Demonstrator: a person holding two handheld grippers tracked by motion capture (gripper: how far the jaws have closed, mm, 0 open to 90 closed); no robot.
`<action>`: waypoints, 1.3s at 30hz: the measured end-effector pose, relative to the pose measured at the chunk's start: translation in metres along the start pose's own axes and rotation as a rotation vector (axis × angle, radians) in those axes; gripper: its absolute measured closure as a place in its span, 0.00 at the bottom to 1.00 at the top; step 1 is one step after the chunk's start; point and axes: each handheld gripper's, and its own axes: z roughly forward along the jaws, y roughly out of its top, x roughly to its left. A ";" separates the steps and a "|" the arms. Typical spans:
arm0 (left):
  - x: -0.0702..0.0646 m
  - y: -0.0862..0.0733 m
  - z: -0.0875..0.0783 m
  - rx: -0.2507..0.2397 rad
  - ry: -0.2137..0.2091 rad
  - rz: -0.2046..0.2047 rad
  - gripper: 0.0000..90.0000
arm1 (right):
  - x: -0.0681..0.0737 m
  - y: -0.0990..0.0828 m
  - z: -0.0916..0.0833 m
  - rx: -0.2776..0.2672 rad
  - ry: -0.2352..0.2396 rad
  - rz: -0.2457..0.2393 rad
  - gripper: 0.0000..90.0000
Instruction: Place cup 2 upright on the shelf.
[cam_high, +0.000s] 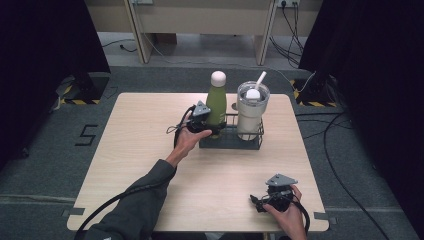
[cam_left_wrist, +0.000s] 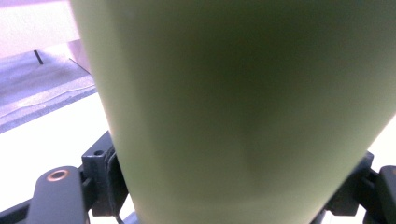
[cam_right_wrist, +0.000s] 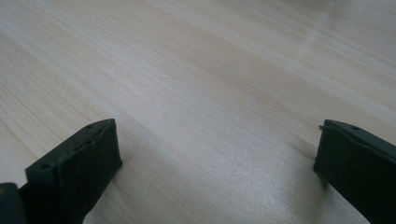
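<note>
green bottle (cam_high: 216, 104) upright in left bay of wire caddy (cam_high: 231, 139) at desk's (cam_high: 150, 150) far middle | my left claw (cam_high: 202, 121) clamped round its lower body | risk: snagging the rail on lifting, tipping the tumbler (cam_high: 251, 112) with straw in right bay | right claw (cam_high: 276, 192) open, idle near desk's front edge

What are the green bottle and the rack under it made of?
Green bottle: likely painted metal with a matte coat, going by the soft, even sheen in the left gripper view; coated plastic is possible. Rack: thin dark wire rails, probably black-coated steel.
</note>
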 end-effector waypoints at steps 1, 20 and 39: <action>0.000 0.000 0.000 -0.001 0.001 -0.001 0.22 | 0.000 0.000 0.000 0.000 0.000 0.000 0.01; 0.001 0.003 -0.004 -0.043 -0.003 -0.034 0.16 | 0.000 0.000 0.000 0.000 -0.001 -0.001 0.01; 0.001 0.004 -0.022 -0.027 0.002 -0.034 0.16 | 0.000 0.000 0.000 0.000 -0.001 -0.001 0.01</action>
